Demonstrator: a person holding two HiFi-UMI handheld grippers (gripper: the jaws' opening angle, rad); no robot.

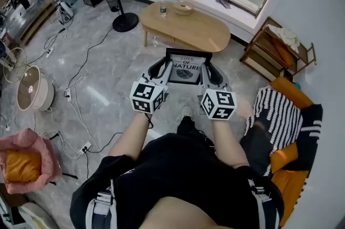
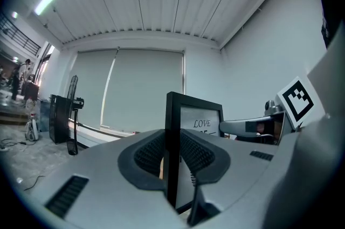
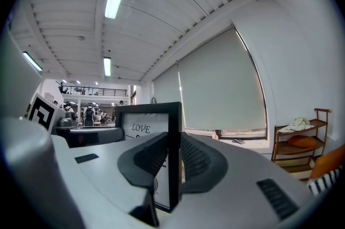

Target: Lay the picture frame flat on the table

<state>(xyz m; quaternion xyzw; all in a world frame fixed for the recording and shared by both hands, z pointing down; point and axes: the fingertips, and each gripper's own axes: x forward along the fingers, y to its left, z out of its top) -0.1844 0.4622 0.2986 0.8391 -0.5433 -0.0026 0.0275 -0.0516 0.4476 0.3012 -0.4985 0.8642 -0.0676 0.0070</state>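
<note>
Head view showed the black rectangular picture frame [image 1: 187,67], with a white print reading LOVE OF NATURE, held in the air with its face turned up toward the person. It sat on the near side of the oval light-wood counter [image 1: 207,34] and touched nothing but the pads. The left gripper [image 1: 161,73] was clamped on the frame's left edge and the right gripper [image 1: 209,75] on its right edge. Each gripper view showed ribbed pads pressed on both faces of the thin black moulding, at a narrow opening.

The main risk looked like a slip. Only the slim side edges were pinched, so if one gripper tilted or dropped faster than the other, the frame could twist out of the pads. It would then fall onto the grey polished stone floor [image 1: 108,77], where any glazing would likely crack. A low approach could also knock the frame's far edge against the counter's rim.

A small wooden bowl [image 1: 184,8] and a small clear bottle [image 1: 163,9] stood at the counter's far end, and what was in the bowl could not be made out. A pink fabric basket [image 1: 40,143] at the lower left held an orange cushion [image 1: 21,165]. At the right, a wooden open shelf [image 1: 259,50] carried a pale cloth [image 1: 285,35].
</note>
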